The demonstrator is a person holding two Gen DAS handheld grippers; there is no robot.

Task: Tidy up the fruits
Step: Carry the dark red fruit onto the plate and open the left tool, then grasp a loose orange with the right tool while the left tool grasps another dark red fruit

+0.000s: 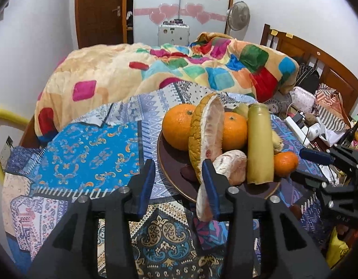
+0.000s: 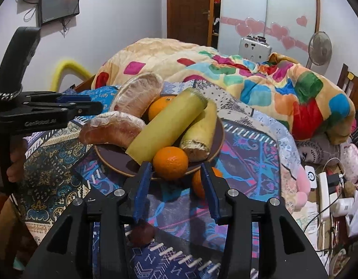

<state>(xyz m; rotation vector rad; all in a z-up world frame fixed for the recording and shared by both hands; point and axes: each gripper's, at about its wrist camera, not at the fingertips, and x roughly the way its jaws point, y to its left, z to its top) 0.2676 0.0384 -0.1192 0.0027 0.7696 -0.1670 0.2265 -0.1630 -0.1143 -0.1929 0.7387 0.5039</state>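
Left gripper [image 1: 179, 186] level at plate [image 1: 169, 174] near rim, fingers apart, empty. Right gripper [image 2: 176, 186] low, fingers apart, empty, facing orange [image 2: 170, 162] on plate's near edge.

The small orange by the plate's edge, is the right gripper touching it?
Apart. The right wrist view shows the small orange beyond the open right gripper, clear of both fingers.

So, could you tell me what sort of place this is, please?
Most likely a home bedroom: a bed with a patchwork blanket, a wooden headboard and a heart-decorated wardrobe.
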